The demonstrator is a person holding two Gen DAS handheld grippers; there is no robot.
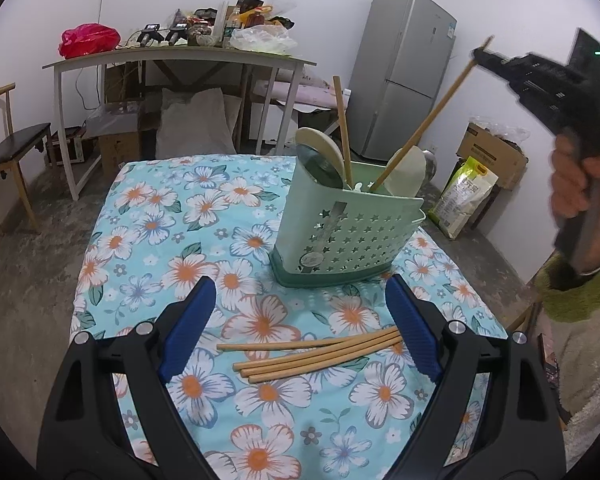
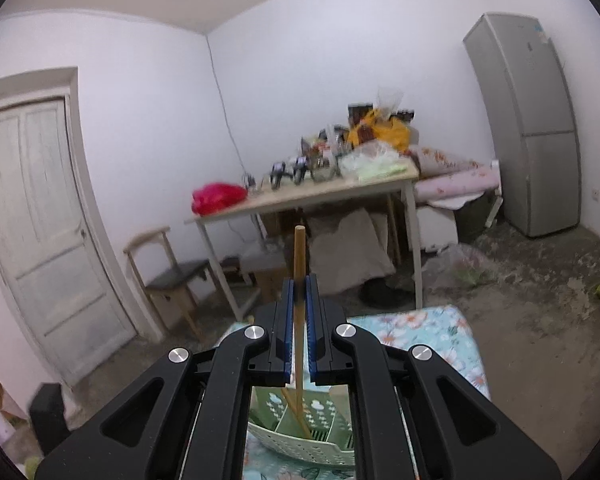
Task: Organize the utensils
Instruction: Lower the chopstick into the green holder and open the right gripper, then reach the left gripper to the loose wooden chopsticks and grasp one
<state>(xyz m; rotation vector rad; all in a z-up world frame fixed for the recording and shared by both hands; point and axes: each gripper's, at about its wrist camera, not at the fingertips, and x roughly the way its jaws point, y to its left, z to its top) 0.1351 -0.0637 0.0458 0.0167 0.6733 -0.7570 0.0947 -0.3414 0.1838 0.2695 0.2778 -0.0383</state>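
Observation:
A green utensil holder (image 1: 342, 236) with star holes stands on the floral tablecloth (image 1: 172, 240). It holds spoons and one upright chopstick (image 1: 343, 128). My right gripper (image 1: 480, 56) is shut on a wooden chopstick (image 1: 428, 120) whose lower end dips into the holder. In the right wrist view that chopstick (image 2: 299, 256) runs between the closed pads (image 2: 289, 312) down into the holder (image 2: 300, 440). My left gripper (image 1: 300, 320) is open and empty just above several loose chopsticks (image 1: 316, 354) lying on the cloth.
A cluttered desk (image 1: 180, 54) stands behind the table, with a chair (image 1: 8, 152) at left and a grey fridge (image 1: 404, 76) at right. A cardboard box and a rice bag (image 1: 462, 196) sit on the floor at right. A door (image 2: 36, 232) shows in the right wrist view.

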